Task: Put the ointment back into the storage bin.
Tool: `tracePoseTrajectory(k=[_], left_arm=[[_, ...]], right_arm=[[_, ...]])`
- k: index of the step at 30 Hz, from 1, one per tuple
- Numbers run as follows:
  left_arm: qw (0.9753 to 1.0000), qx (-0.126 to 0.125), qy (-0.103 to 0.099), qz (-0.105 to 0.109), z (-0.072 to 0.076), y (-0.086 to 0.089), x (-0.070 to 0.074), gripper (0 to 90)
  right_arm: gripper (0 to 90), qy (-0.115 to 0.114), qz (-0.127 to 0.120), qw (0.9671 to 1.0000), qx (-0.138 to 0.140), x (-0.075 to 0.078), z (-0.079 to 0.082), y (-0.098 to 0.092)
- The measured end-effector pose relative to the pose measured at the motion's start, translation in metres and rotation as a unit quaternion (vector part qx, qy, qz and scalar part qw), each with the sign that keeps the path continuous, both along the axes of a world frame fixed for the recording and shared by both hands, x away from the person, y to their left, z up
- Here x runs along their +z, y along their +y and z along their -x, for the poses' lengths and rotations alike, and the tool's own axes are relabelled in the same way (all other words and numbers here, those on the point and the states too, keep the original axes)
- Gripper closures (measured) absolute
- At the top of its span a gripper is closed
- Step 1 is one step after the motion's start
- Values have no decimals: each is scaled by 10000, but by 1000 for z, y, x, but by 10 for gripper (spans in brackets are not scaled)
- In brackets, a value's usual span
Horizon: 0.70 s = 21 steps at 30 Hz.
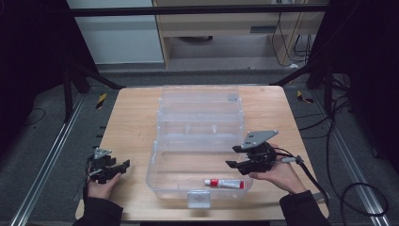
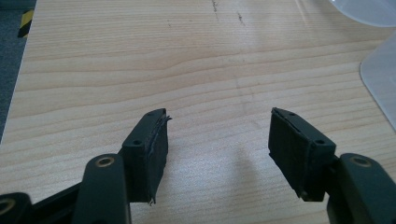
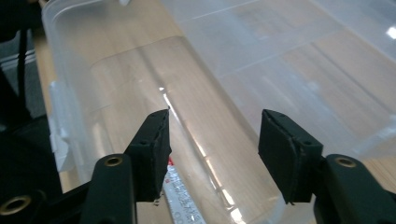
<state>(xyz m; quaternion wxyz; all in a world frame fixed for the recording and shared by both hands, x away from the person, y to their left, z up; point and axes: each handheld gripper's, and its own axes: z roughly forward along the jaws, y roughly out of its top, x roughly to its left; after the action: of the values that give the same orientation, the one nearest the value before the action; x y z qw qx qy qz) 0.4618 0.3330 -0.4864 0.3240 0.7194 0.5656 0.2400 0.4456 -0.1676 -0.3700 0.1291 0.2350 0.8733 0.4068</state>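
A clear plastic box (image 1: 155, 162) stands open in the middle of the wooden table (image 1: 131, 122), its lid (image 1: 200, 101) folded back behind it. A small white tube with red ends (image 1: 224, 183) lies inside near the box's front wall. My right gripper (image 1: 231, 157) hovers open over the box's right side; its view looks down into the box (image 3: 112, 79) and catches the tube (image 3: 180, 198) below its left jaw. My left gripper (image 1: 125, 165) rests open on bare wood left of the box, nothing between its jaws (image 2: 217, 135).
A white latch (image 1: 198, 198) sits on the box's front wall. The box's rounded corner (image 2: 380, 70) lies to the right of the left gripper. Grey carpet, metal rails and black frame legs surround the table; yellow-black tape marks (image 1: 100, 100) flank its far corners.
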Motion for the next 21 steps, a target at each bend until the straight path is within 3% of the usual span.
tracePoseTrajectory(k=[5, 10, 15, 18, 19, 21], left_arm=[[10000, 3, -3, -15, 0, 0, 0, 373], [10000, -17, -34, -31, 0, 0, 0, 371], [10000, -9, -16, -34, 0, 0, 0, 368], [10000, 2, -20, -39, 0, 0, 0, 366], [10000, 4, -24, -41, 0, 0, 0, 366], [10000, 12, -37, -46, 0, 1, -1, 360]], right_arm=[[373, -137, -351, 9986, -371, -2, 3, -19], [316, -281, -717, 9937, -817, -9, 8, -40], [289, -410, -991, 9840, -1426, -21, 10, -62], [258, -453, -1069, 9753, -1878, -33, 9, -77], [258, -453, -1069, 9753, -1878, -33, 9, -77], [244, -410, -1086, 9710, -2091, -44, 7, -85]])
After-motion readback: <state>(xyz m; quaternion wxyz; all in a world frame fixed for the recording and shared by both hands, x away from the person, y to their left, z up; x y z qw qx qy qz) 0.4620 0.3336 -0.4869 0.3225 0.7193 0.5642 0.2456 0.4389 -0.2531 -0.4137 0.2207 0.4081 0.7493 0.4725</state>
